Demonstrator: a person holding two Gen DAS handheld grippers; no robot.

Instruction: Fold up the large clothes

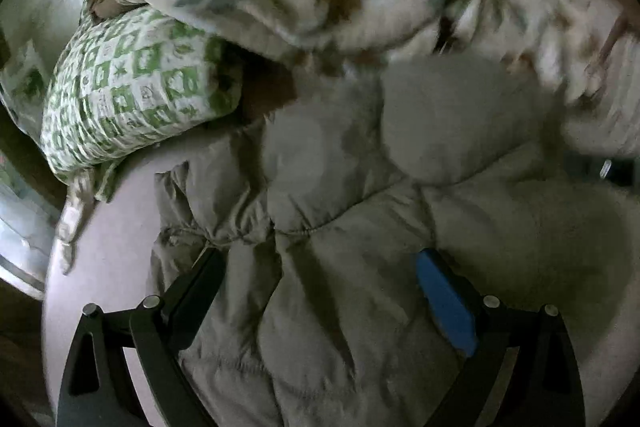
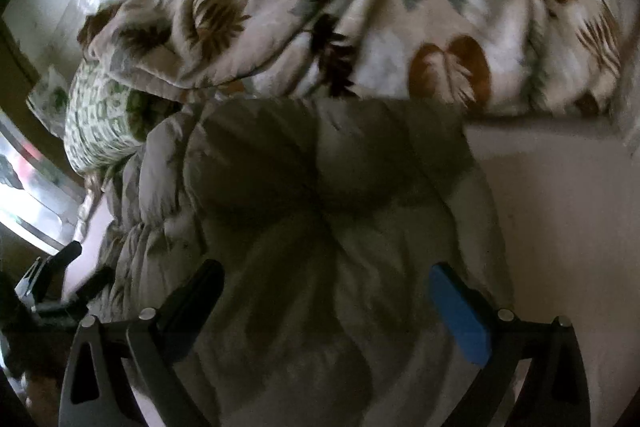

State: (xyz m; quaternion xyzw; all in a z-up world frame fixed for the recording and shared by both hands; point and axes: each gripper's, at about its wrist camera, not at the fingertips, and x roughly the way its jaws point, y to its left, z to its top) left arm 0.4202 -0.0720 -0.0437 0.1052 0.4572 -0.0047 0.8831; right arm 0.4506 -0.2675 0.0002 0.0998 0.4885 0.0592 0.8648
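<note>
Puffy grey jacket (image 1: 340,227) lies spread on bed (image 2: 560,167), flat so you can fold it. Your left hand-held gripper (image 1: 320,291) and right hand-held gripper (image 2: 328,303) hang above it, fingers wide apart, holding nothing. Leafy blanket (image 2: 380,27) and green pillow (image 1: 132,87) sit behind, out of way.

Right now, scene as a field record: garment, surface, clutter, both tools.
garment: grey puffer jacket, bunched, lying on the bed
surface: pale bed sheet
clutter: leaf-print blanket heaped behind the jacket; green-patterned pillow at far left
left tool: open, over the jacket, holding nothing
right tool: open, over the jacket, holding nothing
</note>
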